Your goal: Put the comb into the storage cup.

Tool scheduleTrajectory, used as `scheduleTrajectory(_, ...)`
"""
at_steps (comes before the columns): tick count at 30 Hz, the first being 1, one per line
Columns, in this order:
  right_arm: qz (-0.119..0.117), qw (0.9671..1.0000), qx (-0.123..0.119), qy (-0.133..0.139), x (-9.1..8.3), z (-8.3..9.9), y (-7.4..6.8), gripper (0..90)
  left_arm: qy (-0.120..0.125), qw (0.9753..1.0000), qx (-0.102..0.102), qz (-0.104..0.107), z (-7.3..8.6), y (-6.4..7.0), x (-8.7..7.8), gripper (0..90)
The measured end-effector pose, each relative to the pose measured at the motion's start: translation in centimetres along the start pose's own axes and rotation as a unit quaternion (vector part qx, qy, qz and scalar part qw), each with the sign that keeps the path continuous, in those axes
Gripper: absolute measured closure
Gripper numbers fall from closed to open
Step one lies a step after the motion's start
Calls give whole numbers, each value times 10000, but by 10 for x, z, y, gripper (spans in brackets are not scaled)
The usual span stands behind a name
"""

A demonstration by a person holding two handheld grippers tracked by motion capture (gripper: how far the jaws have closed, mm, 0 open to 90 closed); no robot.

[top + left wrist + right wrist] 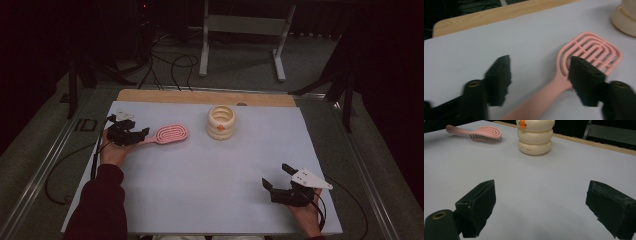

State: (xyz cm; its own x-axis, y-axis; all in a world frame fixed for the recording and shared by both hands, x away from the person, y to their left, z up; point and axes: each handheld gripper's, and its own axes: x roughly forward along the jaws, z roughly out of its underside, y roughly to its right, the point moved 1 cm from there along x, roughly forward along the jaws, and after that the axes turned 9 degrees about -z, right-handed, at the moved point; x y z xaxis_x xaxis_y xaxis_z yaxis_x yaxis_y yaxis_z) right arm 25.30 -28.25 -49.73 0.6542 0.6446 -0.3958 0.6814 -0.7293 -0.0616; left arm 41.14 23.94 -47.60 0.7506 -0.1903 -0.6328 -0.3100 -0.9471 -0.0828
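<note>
Dim room, pale grey table with a wooden far edge.
Left gripper spreads its jaws around the pink hairbrush handle at far left; right gripper, jaws apart, hovers near right; cream ringed container stands far centre.

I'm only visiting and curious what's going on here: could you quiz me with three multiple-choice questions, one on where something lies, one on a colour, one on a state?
1. What lies between the left gripper's jaws?
A hairbrush handle
B container
C cable

2. What colour is the hairbrush?
A blue
B pink
C green

3. How do the right gripper's jaws stand?
A shut on the brush
B wide open over bare table
C shut on nothing

Answers: 1 A, the handle runs up between the jaws. 2 B, pink in every view. 3 B, a wide gap, nothing between.
</note>
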Motion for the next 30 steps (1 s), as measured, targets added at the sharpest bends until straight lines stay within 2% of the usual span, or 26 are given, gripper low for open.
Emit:
scheduleTrajectory(1, -2, 10000, 7, -1, 0, 0, 0, 92, -19, 10000, -16, 74, 0, 0, 1, 470)
scheduleTrajectory(2, -2, 10000, 7, -1, 0, 0, 0, 92, -19, 10000, -16, 74, 0, 0, 1, 514)
scheduleTrajectory(4, -2, 10000, 4, -1, 0, 0, 0, 93, -216, 9996, -188, 27, 0, -1, 6, 608)
scheduleTrajectory(5, -2, 10000, 4, -1, 0, 0, 0, 93, -216, 9996, -188, 27, 0, -1, 6, 660)
scheduleTrajectory(6, -2, 10000, 4, 0, 0, 0, 0, 92, -274, 9992, -268, 99, 1, -2, 8, 660)
scheduleTrajectory(7, -1, 10000, 10, 2, 0, 0, 0, 92, -316, 9991, -270, 62, 2, -2, 10, 742)
scheduleTrajectory(11, 1, 10000, 7, 5, 0, 0, 0, 93, -415, 9988, -255, -37, 3, 0, 15, 889)
scheduleTrajectory(19, -6, 10000, 12, 7, 0, 0, 0, 93, -709, 9974, -92, -125, 3, 10, 29, 900)
scheduleTrajectory(26, -15, 10000, 9, 12, 0, 0, 0, 93, -941, 9955, 48, -120, 2, 16, 41, 900)
scheduleTrajectory(30, -18, 10000, 6, 8, 0, 0, 1, 93, -1021, 9947, 37, -108, 3, 16, 44, 900)
